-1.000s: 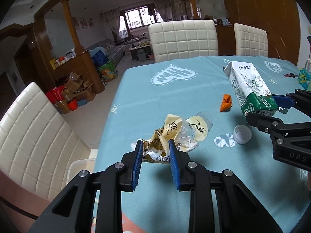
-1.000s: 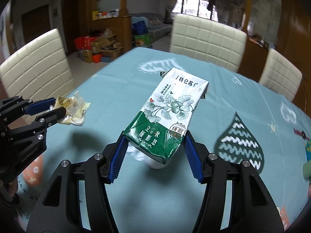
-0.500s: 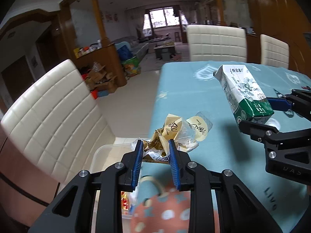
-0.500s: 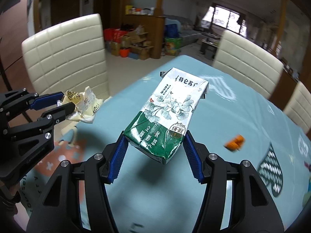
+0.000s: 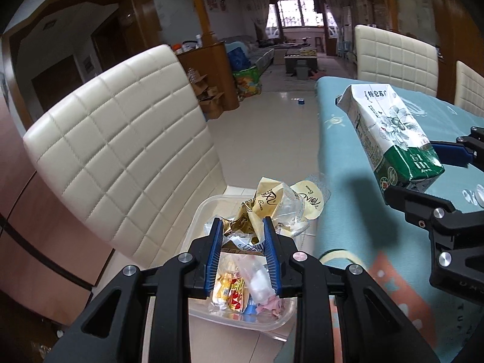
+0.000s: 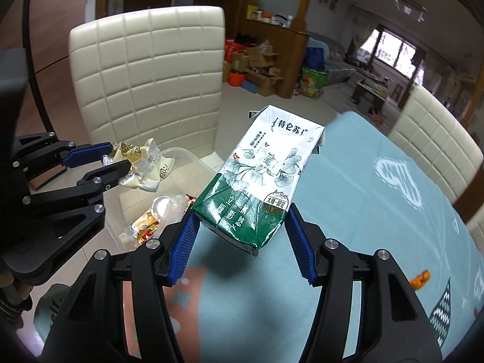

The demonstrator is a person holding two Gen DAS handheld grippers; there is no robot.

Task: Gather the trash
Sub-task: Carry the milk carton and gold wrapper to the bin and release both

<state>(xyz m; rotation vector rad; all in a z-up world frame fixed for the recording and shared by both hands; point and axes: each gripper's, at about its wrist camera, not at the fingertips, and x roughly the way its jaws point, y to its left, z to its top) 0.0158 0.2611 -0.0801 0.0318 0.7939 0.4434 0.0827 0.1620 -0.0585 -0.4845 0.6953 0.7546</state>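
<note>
From the left wrist view, the left gripper (image 5: 243,232) is pinching a crumpled wrapper (image 5: 266,208) between nearly closed fingers, holding it over a clear plastic bin (image 5: 199,220) of trash beside the white chair (image 5: 121,151). From the right wrist view, the right gripper (image 6: 242,236) is clamping a green-and-white milk carton (image 6: 260,181) in its half-spread fingers, lifting it above the near left edge of the teal table (image 6: 363,196), with an orange scrap (image 6: 420,279) lying far right.

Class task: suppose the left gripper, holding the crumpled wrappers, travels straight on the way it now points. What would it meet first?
Probably the clear plastic bin below the left gripper, or its trash. The wrappers hang over its far rim, so, depth being unclear, it might overshoot to the floor.
</note>
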